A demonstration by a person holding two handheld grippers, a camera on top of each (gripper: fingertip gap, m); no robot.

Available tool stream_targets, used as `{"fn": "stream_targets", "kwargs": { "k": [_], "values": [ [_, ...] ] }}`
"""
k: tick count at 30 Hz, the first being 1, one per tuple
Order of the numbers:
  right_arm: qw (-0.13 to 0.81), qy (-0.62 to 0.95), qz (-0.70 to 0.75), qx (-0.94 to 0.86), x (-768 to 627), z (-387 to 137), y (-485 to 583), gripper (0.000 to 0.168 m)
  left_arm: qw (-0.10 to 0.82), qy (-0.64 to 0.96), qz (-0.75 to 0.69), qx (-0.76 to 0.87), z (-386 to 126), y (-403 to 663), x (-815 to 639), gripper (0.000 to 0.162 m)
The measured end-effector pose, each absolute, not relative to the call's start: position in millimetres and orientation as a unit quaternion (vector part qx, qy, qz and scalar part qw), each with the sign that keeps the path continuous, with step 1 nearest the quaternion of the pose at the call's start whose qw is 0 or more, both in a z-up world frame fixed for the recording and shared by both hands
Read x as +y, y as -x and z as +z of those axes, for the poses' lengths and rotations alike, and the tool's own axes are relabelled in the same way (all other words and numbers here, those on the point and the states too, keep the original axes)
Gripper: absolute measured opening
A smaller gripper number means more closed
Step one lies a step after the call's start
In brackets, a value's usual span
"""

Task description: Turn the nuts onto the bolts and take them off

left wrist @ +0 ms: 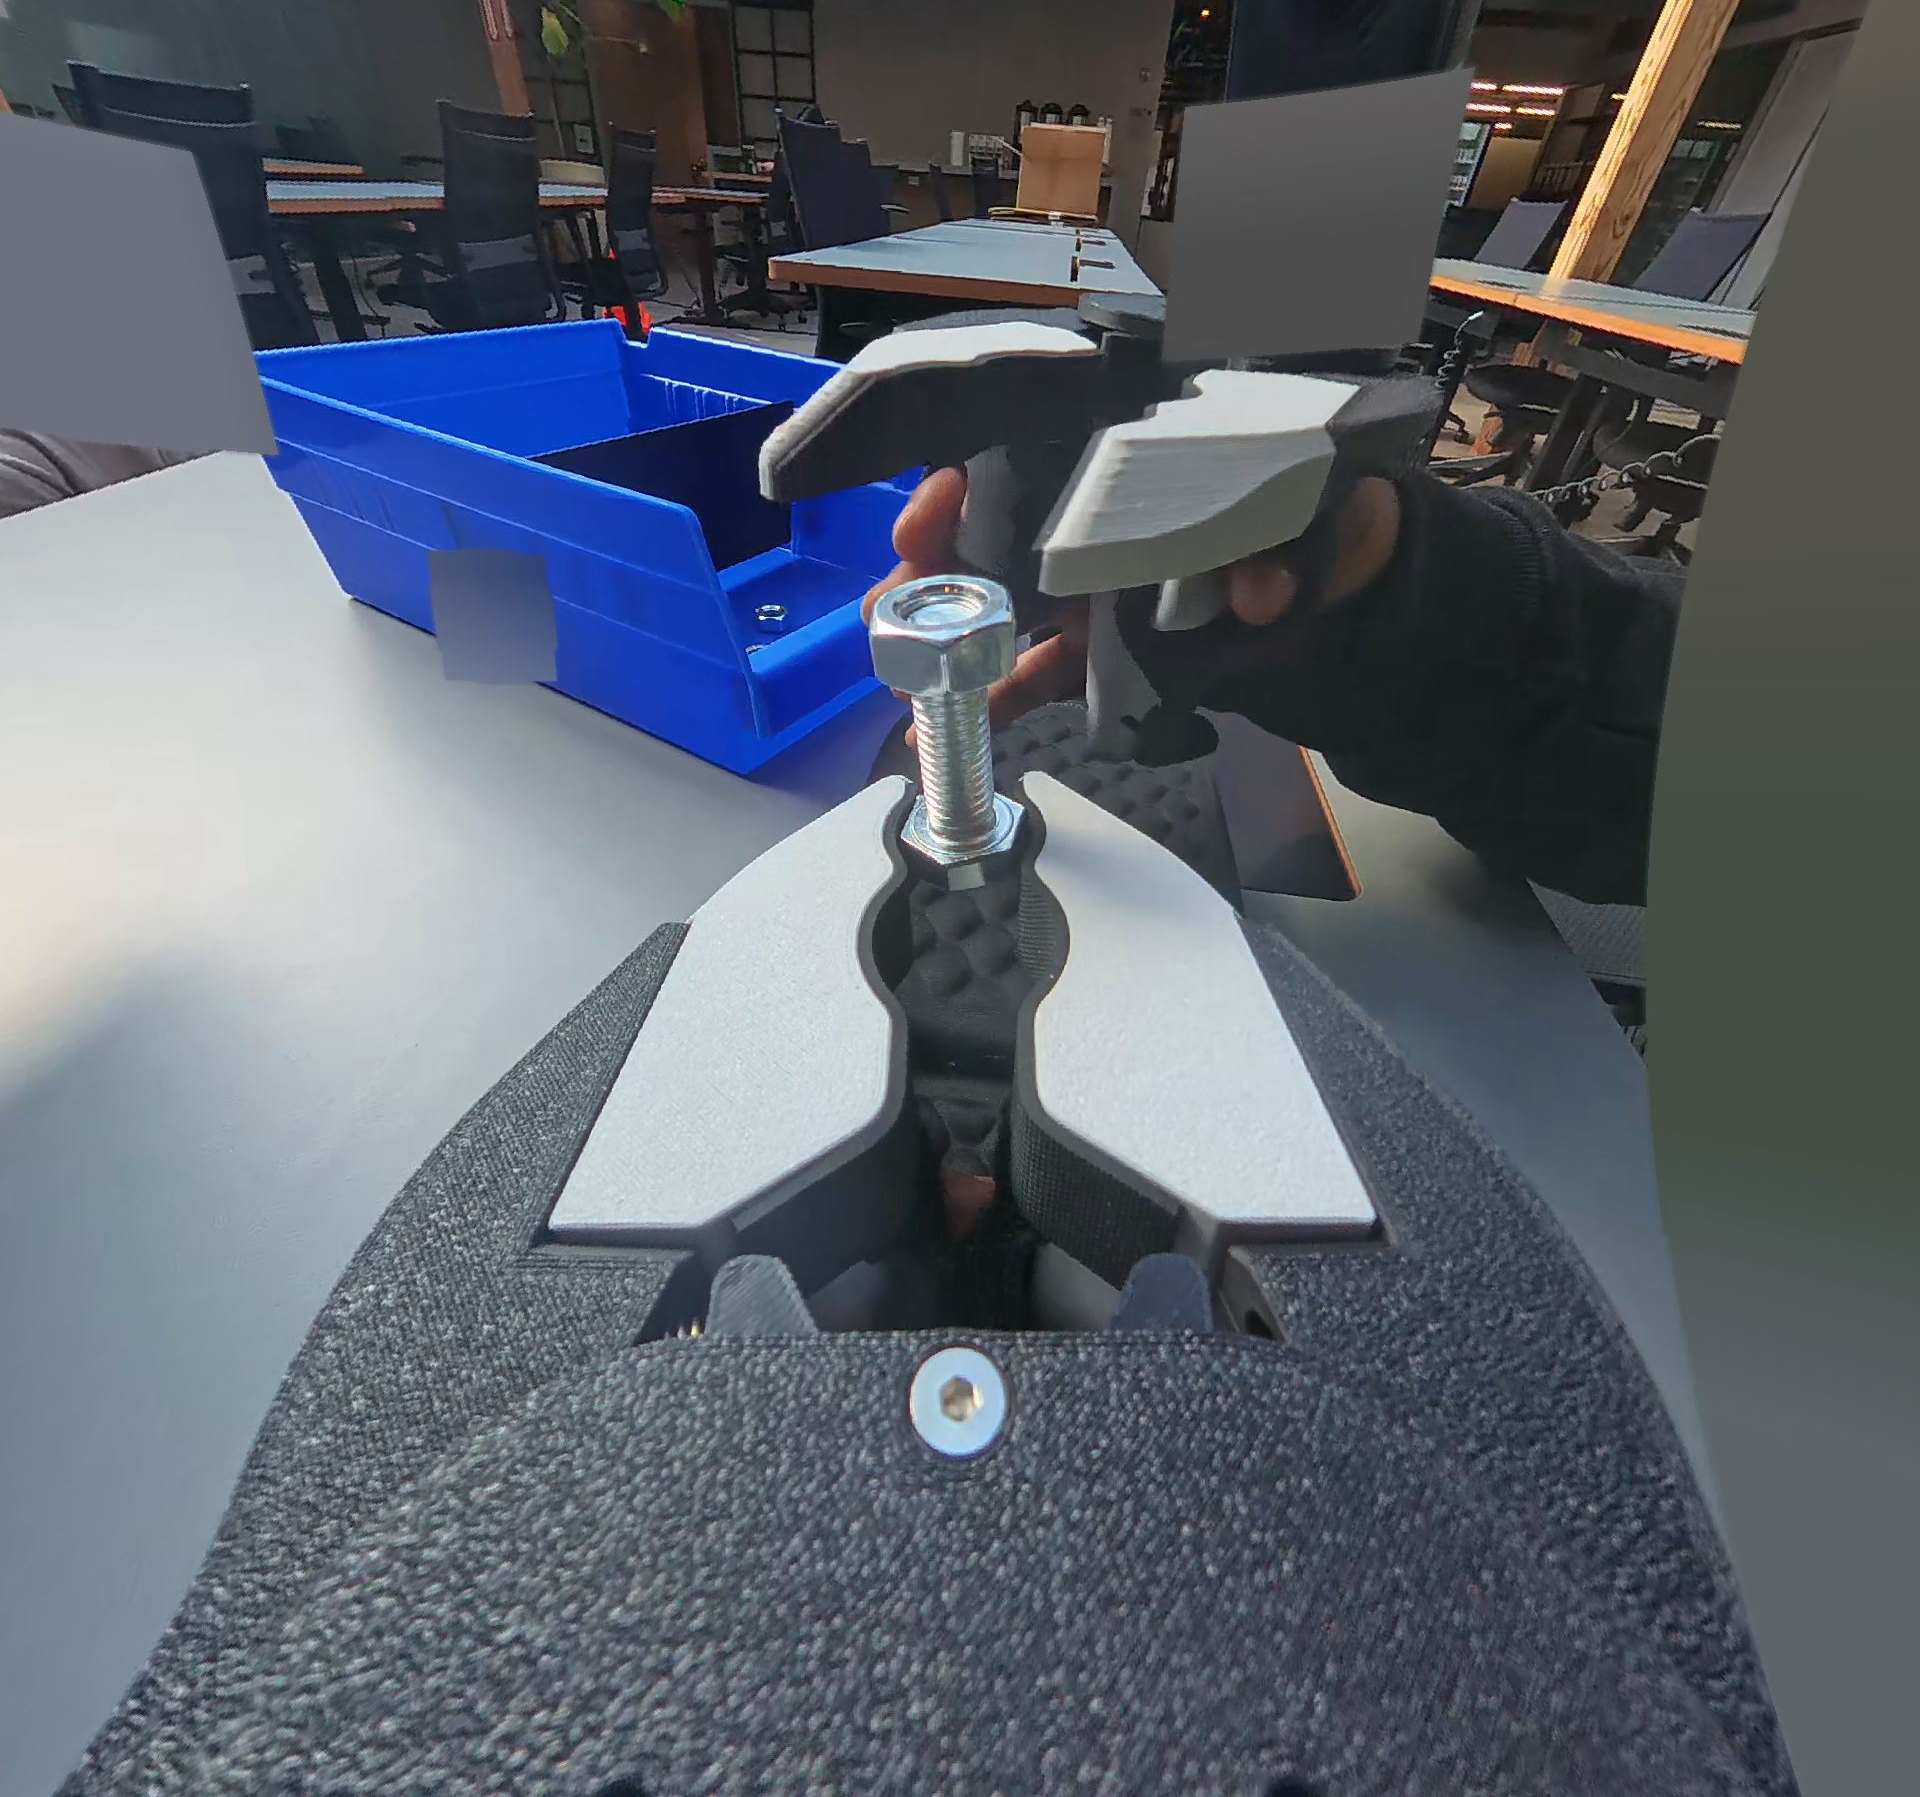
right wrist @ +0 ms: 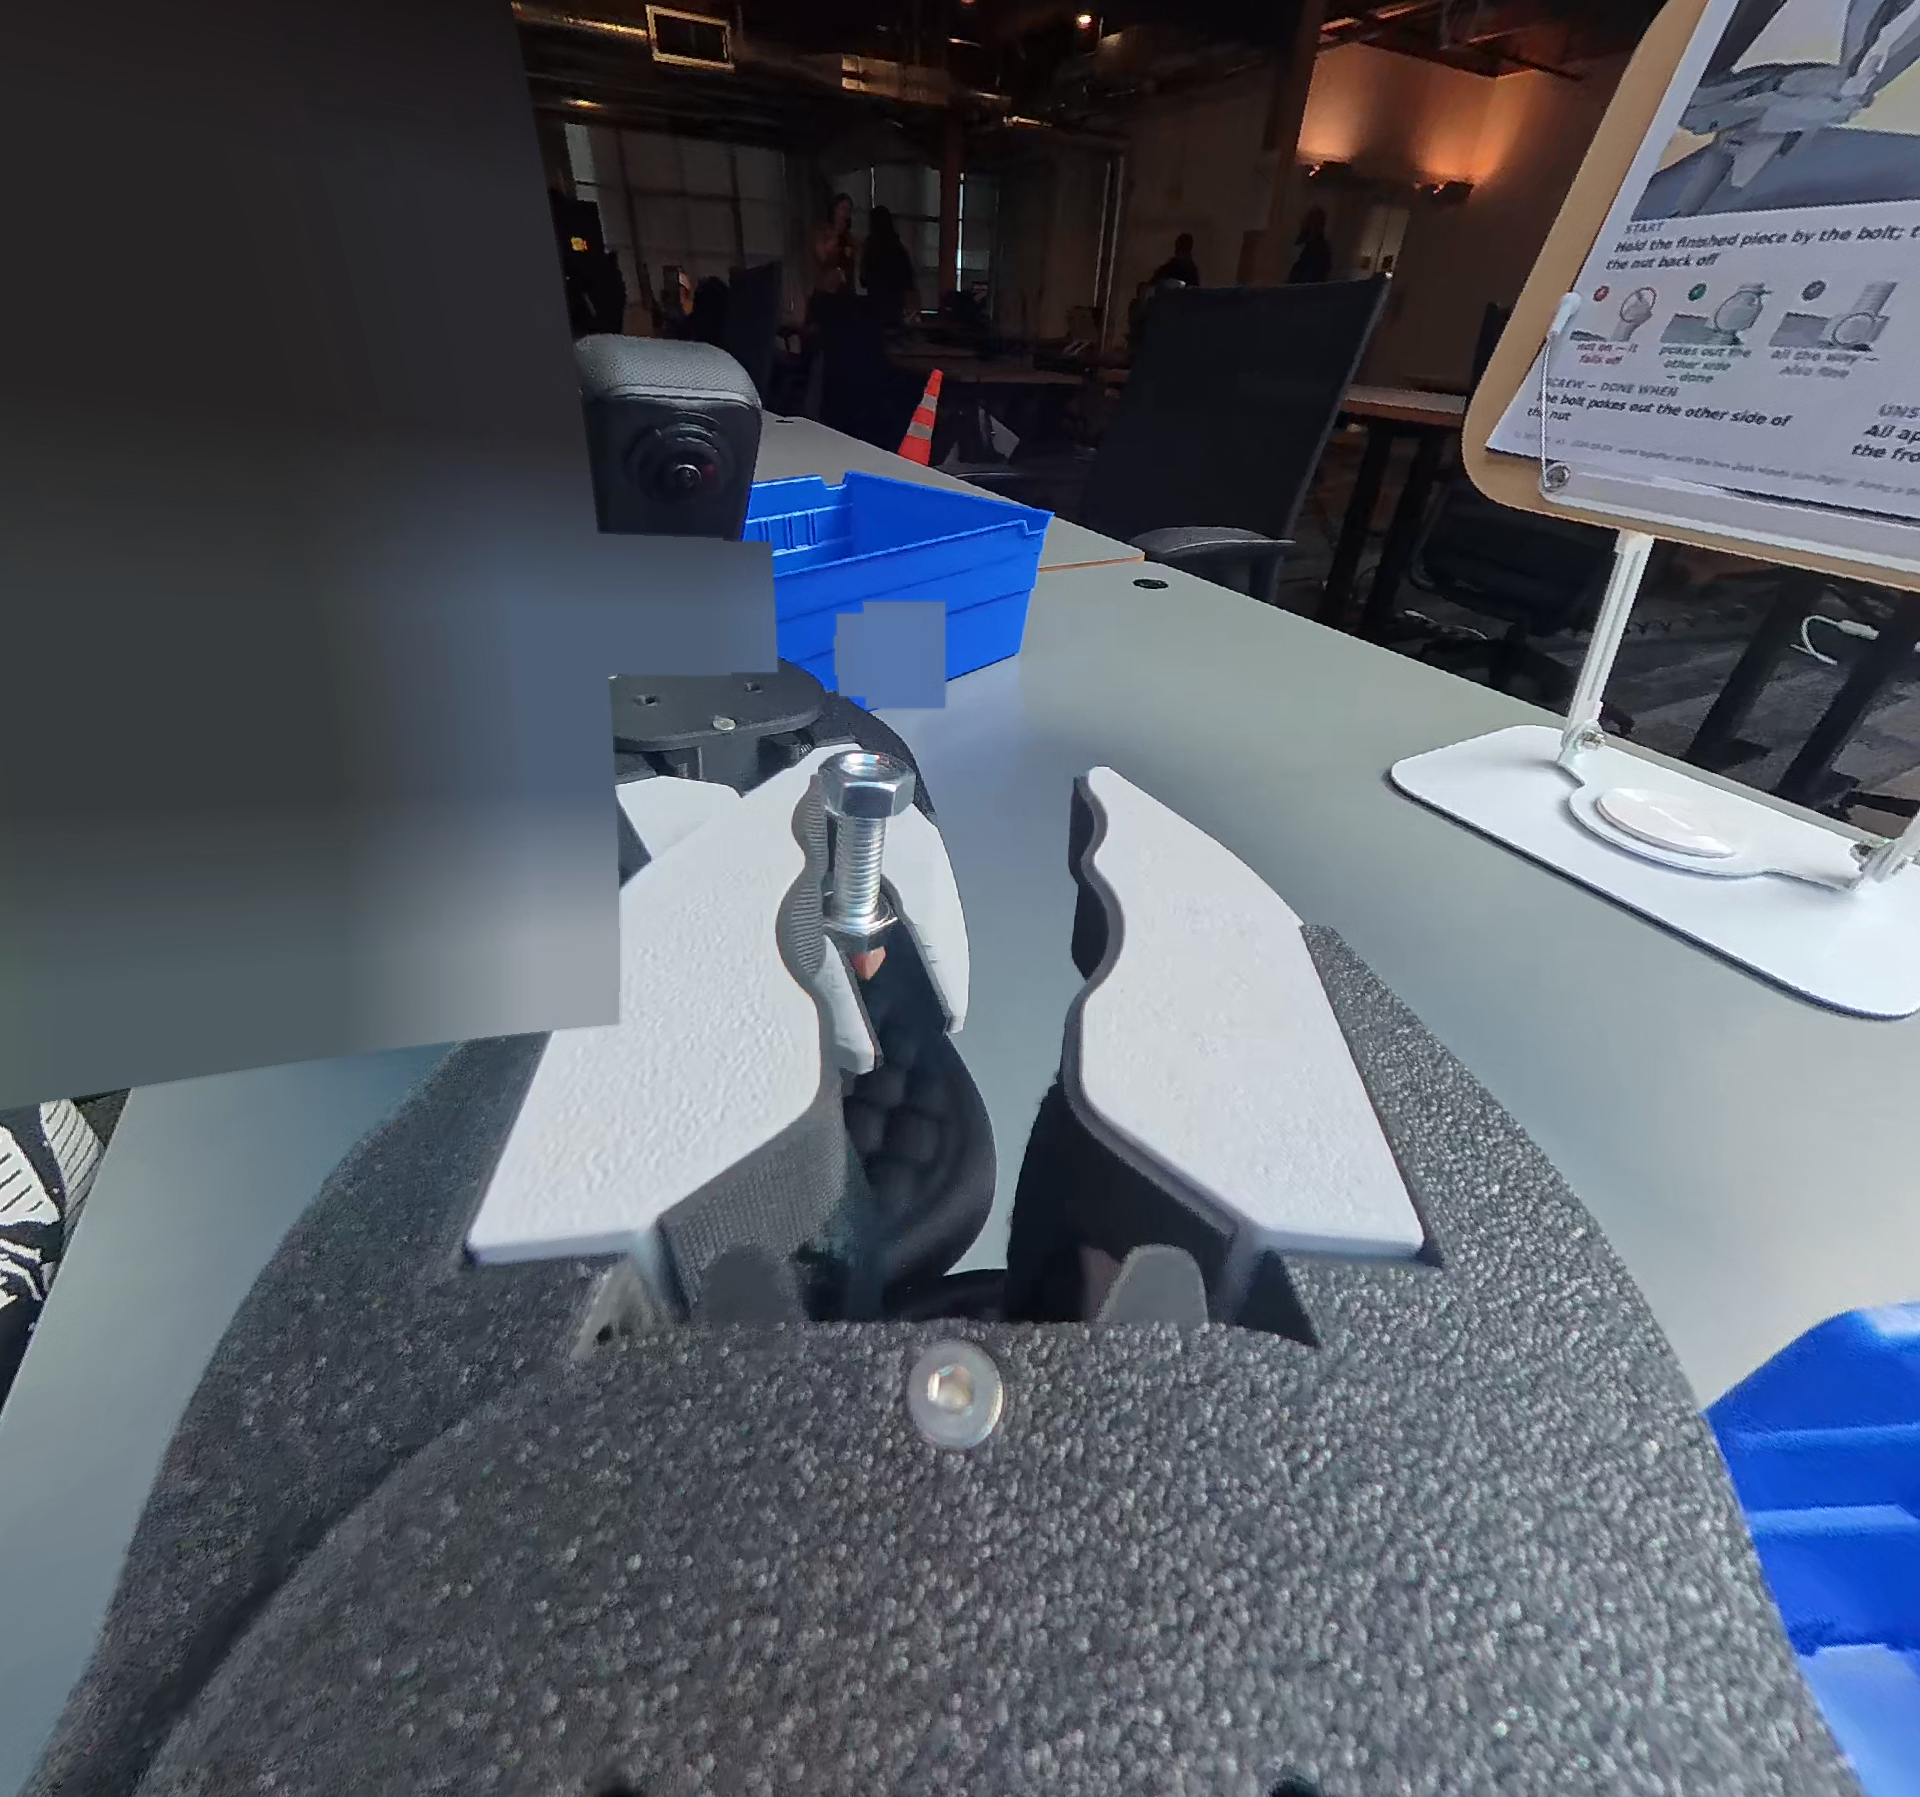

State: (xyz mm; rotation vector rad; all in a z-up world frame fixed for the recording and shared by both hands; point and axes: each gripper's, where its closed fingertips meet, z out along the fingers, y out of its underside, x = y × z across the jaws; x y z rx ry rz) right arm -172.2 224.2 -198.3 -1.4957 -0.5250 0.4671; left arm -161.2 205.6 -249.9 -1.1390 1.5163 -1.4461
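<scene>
The fingers (left wrist: 831, 916) of the left gripper (left wrist: 961, 838) are pinching the hexagonal head of a bolt (left wrist: 954, 771) between their tips, holding it upright above the grey surface (left wrist: 260, 864). A nut (left wrist: 940, 641) is sitting at the top end of the bolt's threaded shaft. The right gripper (right wrist: 997, 874) is hanging just beside the bolt with its fingers (right wrist: 1195, 999) spread wide and gripping nothing; in the left wrist view it is hovering just above and behind the nut, carried by a gloved hand (left wrist: 1351, 625). A blue bin (left wrist: 540, 500) is resting on the surface behind the bolt, with a loose nut (left wrist: 770, 614) lying inside it. A white stand (right wrist: 1662, 864) is holding an instruction sheet (right wrist: 1766, 241) at the right.
</scene>
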Motion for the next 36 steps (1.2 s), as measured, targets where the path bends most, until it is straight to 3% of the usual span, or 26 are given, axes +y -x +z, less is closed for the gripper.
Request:
{"fn": "stream_targets", "kwargs": {
  "k": [6, 31, 36],
  "values": [
    [0.67, 0.664, 0.209, -0.258, 237.2, -197.6, 192.5, 0.062, 0.37, 0.443, -0.561, 0.594, -250.5, 160.9, 204.9, 0.015],
    [0.665, 0.688, 0.161, -0.24, 229.7, -204.6, 159.5, 0.051, 0.369, 0.442, -0.559, 0.597, -251.3, 160.9, 204.6, 0.016],
    [0.662, 0.679, 0.181, -0.261, 224.1, -202.8, 167.8, 0.056, 0.369, 0.442, -0.558, 0.598, -251.6, 160.9, 204.6, 0.015]
  ]
}}
